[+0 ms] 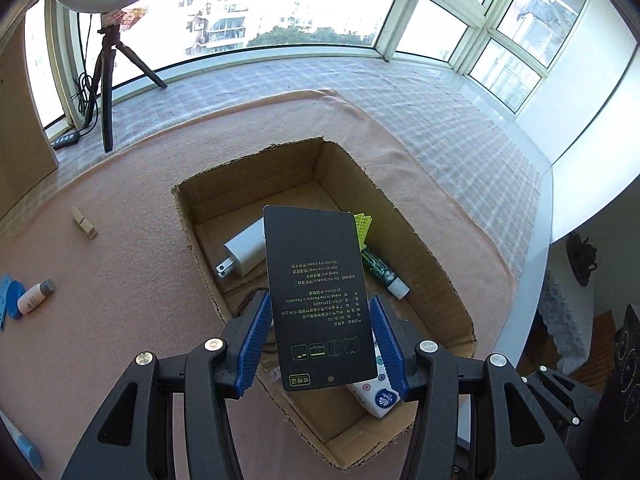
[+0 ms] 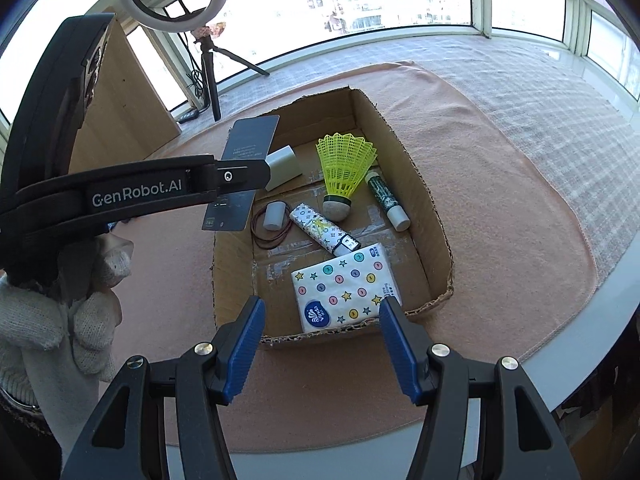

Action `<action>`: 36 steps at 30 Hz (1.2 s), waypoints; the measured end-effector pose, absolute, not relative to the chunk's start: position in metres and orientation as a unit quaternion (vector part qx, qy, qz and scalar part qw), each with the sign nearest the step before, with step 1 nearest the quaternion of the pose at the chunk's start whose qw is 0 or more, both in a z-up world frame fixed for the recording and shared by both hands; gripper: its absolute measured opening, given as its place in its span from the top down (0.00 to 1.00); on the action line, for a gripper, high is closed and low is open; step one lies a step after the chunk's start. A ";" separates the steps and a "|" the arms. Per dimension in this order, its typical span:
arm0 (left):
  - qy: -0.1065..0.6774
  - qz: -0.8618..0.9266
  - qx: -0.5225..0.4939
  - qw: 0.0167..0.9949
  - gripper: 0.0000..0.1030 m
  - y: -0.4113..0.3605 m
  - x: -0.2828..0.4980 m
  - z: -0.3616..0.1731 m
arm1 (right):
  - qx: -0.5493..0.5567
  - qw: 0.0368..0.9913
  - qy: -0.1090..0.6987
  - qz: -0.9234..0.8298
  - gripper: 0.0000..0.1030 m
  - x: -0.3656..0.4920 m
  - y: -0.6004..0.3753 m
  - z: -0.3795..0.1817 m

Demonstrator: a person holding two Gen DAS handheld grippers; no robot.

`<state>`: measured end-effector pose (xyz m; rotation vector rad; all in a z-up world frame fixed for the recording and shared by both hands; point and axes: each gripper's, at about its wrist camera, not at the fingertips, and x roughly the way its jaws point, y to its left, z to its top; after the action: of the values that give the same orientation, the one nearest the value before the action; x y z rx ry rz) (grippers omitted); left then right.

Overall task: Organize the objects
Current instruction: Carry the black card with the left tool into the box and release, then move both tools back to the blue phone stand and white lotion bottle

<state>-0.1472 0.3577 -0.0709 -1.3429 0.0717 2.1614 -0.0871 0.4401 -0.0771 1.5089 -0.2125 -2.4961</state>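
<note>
Over the cardboard box (image 2: 434, 216) on the peach-covered surface (image 1: 132, 248), the left tool (image 1: 322, 344) grips a black printed card (image 1: 320, 300) flat above the charger (image 1: 246, 252), apparently to drop it in, while the right tool (image 2: 322, 344) waits wide and empty near the tissue pack (image 2: 346, 284).

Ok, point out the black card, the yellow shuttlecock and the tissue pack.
black card (image 1: 318, 292): left wrist view, middle of its printed face.
yellow shuttlecock (image 2: 345, 164): right wrist view, mesh skirt.
tissue pack (image 2: 344, 286): right wrist view, patterned top.
</note>
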 end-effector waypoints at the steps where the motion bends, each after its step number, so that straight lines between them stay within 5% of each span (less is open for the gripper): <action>1: 0.027 0.812 -0.504 0.294 0.45 0.359 -0.147 -0.070 | 0.513 0.108 -0.072 -0.848 0.46 -0.087 0.441 -0.078; 4: 0.025 0.809 -0.505 0.299 0.30 0.362 -0.147 -0.068 | 0.516 0.110 -0.071 -0.847 0.46 -0.088 0.442 -0.080; 36: 0.001 0.830 -0.506 0.233 0.30 0.276 -0.163 -0.063 | 0.521 0.147 -0.040 -0.840 0.45 -0.096 0.388 -0.076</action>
<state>-0.1635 0.2756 -0.0633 -1.3905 0.0038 2.2805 -0.0963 0.3880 -0.0765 1.4996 -0.1154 -2.4172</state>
